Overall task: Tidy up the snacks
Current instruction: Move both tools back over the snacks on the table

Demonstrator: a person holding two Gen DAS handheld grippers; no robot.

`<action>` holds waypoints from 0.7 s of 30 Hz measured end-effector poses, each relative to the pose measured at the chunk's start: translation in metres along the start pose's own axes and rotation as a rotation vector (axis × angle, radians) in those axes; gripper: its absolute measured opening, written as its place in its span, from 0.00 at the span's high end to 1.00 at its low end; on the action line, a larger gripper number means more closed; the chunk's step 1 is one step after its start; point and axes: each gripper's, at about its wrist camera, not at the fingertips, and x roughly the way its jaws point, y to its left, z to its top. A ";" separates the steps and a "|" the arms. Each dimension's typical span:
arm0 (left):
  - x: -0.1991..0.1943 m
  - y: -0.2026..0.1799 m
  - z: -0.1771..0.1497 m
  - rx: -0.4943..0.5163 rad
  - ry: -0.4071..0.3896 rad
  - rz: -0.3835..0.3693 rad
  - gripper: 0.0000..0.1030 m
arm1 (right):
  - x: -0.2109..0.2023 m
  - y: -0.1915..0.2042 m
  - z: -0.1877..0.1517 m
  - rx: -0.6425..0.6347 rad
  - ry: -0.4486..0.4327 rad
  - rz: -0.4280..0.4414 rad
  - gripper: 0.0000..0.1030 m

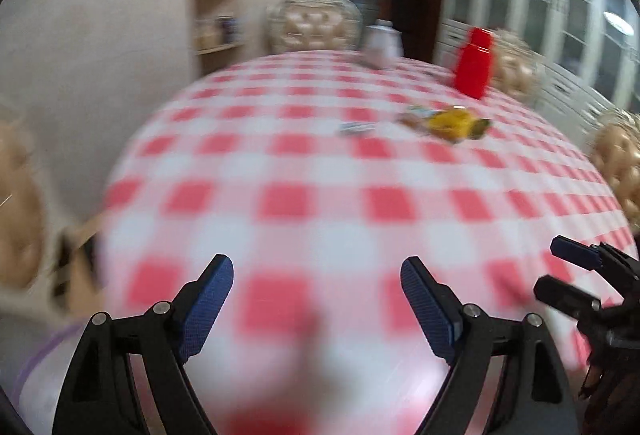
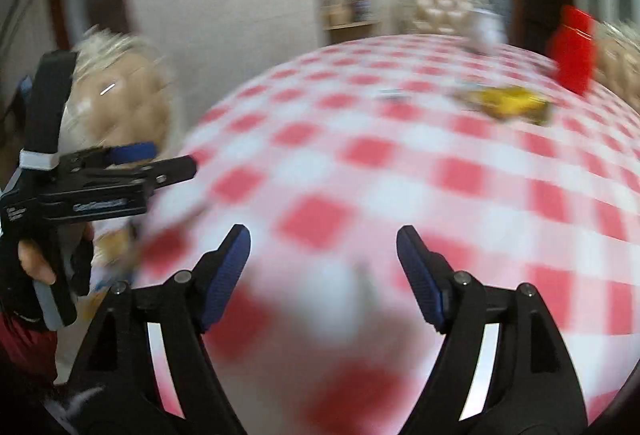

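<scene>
Blue-padded left gripper [image 1: 316, 299] and right gripper [image 2: 323, 267] both hang above the near edge of the checked table [image 1: 304, 171], jaws apart, nothing between them. Yellow snack packets [image 1: 448, 123] lie toward the far right edge, blurred. Beyond them, a red container [image 1: 474, 65] stands at the far edge.

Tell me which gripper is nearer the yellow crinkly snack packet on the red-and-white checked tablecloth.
Right, probably. The right gripper and left gripper both hover open, side by side; the yellow packet lies far ahead, to the right of both.
</scene>
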 end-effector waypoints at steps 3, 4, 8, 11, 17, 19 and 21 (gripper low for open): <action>0.062 -0.028 0.040 0.012 0.036 -0.044 0.16 | 0.005 -0.062 0.019 0.127 0.004 -0.029 0.24; 0.084 -0.034 0.053 0.000 0.048 -0.023 0.16 | 0.007 -0.084 0.027 0.176 -0.001 -0.030 0.23; 0.143 -0.037 0.090 -0.083 0.054 0.021 0.16 | 0.012 -0.143 0.038 0.292 -0.056 -0.054 0.23; 0.178 -0.031 0.109 -0.139 0.061 0.007 0.16 | 0.027 -0.177 0.029 0.420 0.004 -0.092 0.24; 0.217 -0.031 0.130 -0.190 0.092 -0.013 0.33 | 0.020 -0.173 0.025 0.452 0.008 -0.054 0.24; 0.223 -0.035 0.132 -0.164 0.116 0.002 0.40 | 0.018 -0.169 0.027 0.440 0.000 -0.043 0.24; 0.222 -0.041 0.131 -0.117 0.127 0.024 0.53 | 0.019 -0.166 0.026 0.441 0.006 -0.037 0.24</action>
